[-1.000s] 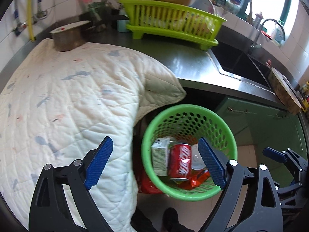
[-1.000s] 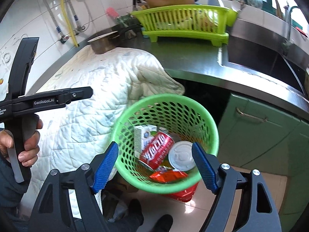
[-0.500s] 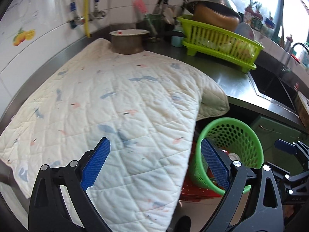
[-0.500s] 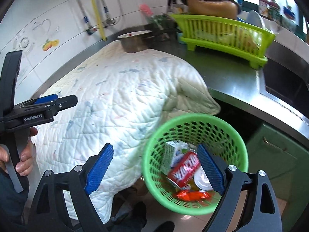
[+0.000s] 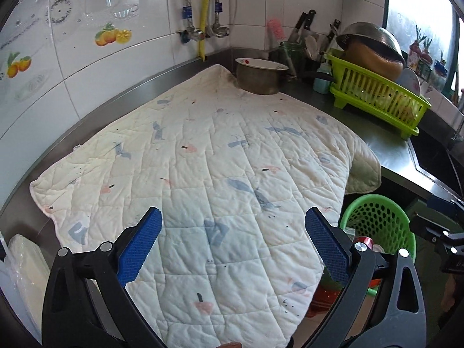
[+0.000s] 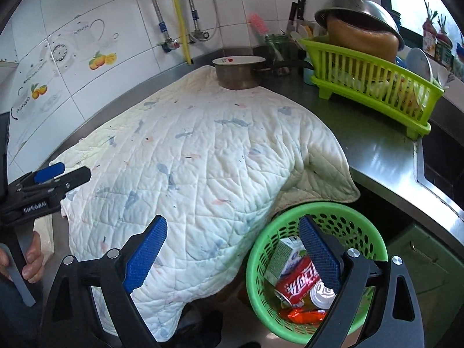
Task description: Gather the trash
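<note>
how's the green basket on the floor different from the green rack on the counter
The green basket is round with a wall of small round holes; the green rack is rectangular with upright slats. The basket sits low beside the quilt's hanging edge and holds trash: a red can, a carton, a wrapper. The rack stands on the steel counter and holds a metal bowl. Both are green plastic.

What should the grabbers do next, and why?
Probably rest: both the left gripper and right gripper are opening with nothing between the jaws, the quilted cloth shows no litter, and the carton and cola can already lie in the green basket.
</note>
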### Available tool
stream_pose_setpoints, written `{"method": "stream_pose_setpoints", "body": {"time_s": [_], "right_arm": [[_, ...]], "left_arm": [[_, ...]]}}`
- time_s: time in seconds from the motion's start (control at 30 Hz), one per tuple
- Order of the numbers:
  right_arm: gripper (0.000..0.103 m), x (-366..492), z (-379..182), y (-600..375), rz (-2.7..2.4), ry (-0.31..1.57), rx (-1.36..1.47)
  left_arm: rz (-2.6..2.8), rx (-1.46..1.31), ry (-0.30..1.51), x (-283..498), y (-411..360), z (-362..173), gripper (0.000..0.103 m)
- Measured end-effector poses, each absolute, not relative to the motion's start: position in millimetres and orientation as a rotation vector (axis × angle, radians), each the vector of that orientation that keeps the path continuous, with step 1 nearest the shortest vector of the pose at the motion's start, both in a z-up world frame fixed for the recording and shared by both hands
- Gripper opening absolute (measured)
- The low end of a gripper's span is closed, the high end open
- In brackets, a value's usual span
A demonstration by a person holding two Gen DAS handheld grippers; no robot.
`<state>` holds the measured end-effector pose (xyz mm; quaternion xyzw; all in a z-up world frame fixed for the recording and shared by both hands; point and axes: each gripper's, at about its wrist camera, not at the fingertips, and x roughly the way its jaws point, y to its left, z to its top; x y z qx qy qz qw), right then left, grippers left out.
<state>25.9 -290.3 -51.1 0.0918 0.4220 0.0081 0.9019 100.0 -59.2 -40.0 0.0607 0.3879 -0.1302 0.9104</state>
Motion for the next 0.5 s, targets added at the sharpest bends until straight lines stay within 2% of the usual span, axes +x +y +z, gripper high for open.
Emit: {"method": "stream_pose_setpoints", "body": {"time_s": [0.5], "right_arm": [[0.092, 34, -33, -270, 0.030, 0.825, 0.159]], "left_arm": [[-0.215, 0.087, 0.747, 77, -27, -22, 0.098]]}}
